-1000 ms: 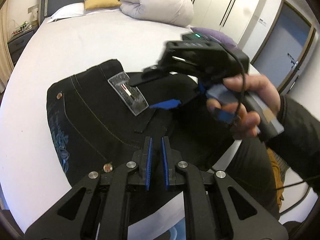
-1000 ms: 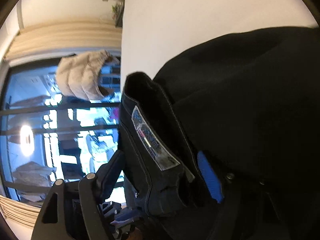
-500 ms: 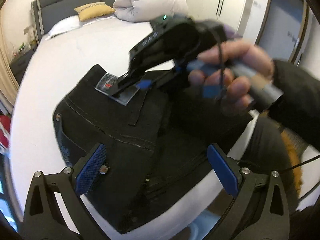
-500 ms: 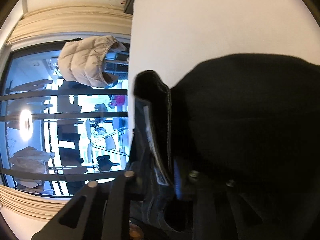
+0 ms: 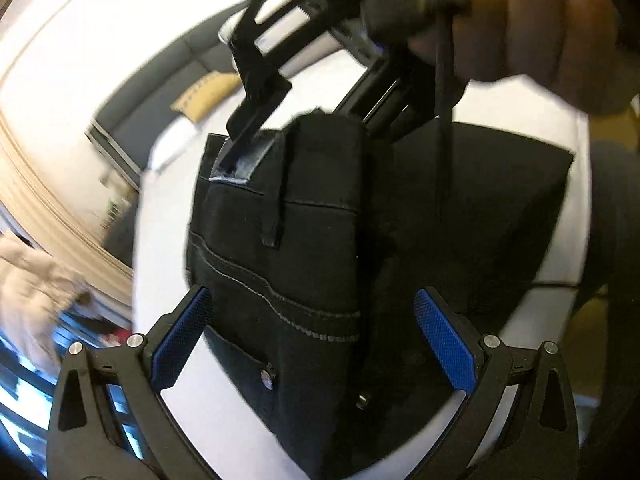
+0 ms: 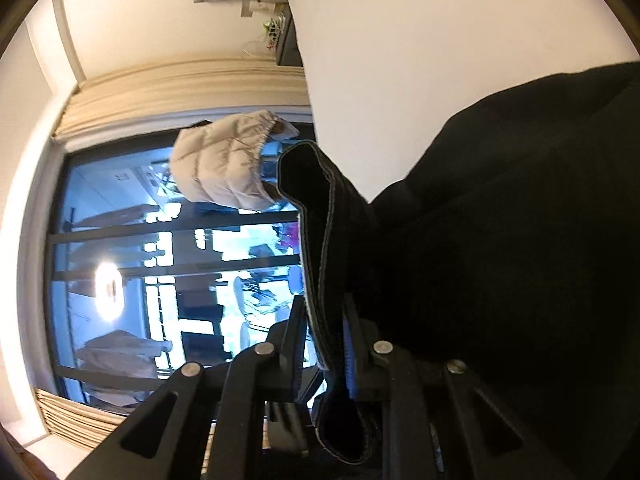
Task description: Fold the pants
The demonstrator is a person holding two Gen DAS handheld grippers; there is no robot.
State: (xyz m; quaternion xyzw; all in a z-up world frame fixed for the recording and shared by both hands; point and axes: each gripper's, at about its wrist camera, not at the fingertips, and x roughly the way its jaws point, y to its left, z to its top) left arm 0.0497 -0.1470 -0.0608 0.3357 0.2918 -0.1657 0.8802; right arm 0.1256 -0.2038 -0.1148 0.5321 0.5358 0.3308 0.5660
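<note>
Roughly mid-task, by my read: the black pants (image 5: 280, 272) already look doubled lengthwise, one half stacked on the other, and the waistband end is lifted off the bed (image 5: 168, 216) while the rest of the fabric trails down onto the white sheet. No cross-fold is visible yet, so the leg-to-waist fold and the final flattening seem still to do.

Right hand-held gripper (image 6: 326, 344): clamped on the waistband edge, fabric sandwiched between its pads; from the left wrist view it sits above the pants, gripping at the label patch (image 5: 240, 160), with the person's hand (image 5: 532, 28) on the handle.

Left hand-held gripper (image 5: 312, 336): jaws spread wide, blue pads (image 5: 182, 334) standing either side of the hanging pants below the waistband, not pressing on the cloth. Holding nothing.

Pants look: heavy dark denim, pale contrast stitching along a curved pocket seam, a belt loop (image 5: 280, 196) hanging below the waistband, small metal rivets (image 5: 266, 376) lower down. Hangs stiff in a thick bundle, edges fairly aligned near the waistband. Farther from the waistband, a broad dark panel spreads over the bed; can't tell how neatly it lies there.

Left view is motion-blurred, so fine detail is limited.
</note>
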